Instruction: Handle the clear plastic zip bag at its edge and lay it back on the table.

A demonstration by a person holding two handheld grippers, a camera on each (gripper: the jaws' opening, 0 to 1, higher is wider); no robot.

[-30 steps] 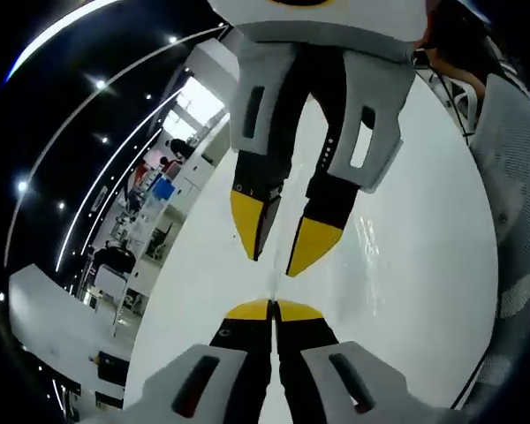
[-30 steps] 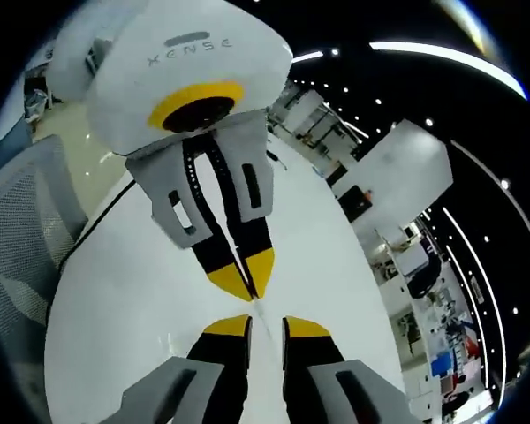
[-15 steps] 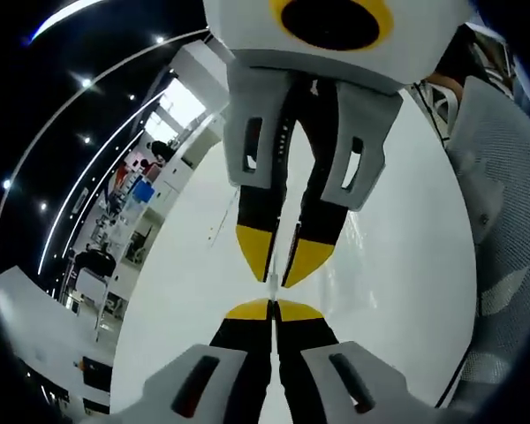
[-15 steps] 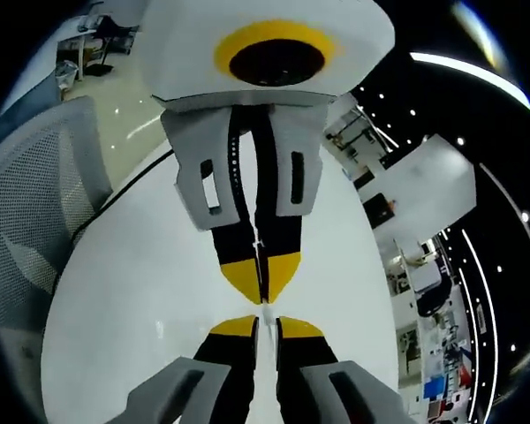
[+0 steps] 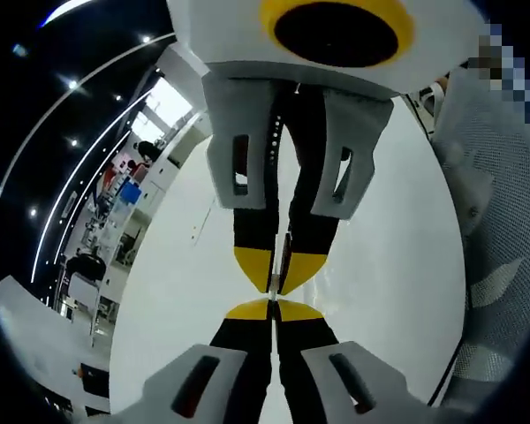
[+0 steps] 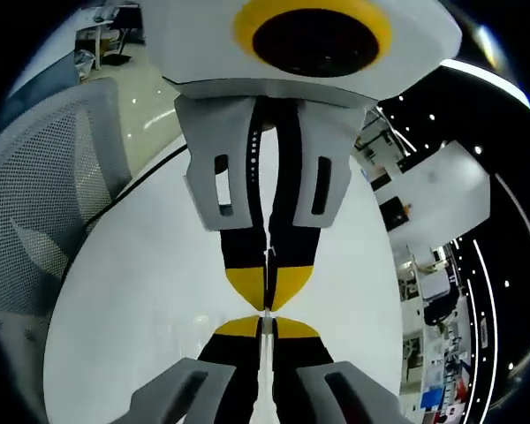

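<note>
Gripper on the left [image 5: 272, 308]: pinched shut, yellow tips pressed together on a thin clear edge. Gripper on the right [image 5: 274, 272], coming down from the top of the left gripper view: also squeezed shut on that same edge, tips nearly touching the left ones, nose to nose.

Between the two, held up above the white counter [image 5: 177, 291]: the clear plastic zip bag [image 6: 266, 311], seen as just a thin pale strip. Running in a straight line from one gripper into the other, so long way pointing from tip to tip. Too see-through to make out the rest of it or how far it hangs. Cannot tell whether anything is inside.

Counting up: two grippers, one bag, one counter, one grey mesh chair [image 6: 44, 221].

Beside the counter edge in the right gripper view: the chair. Far behind the counter: a big room with rows of small ceiling lights.
</note>
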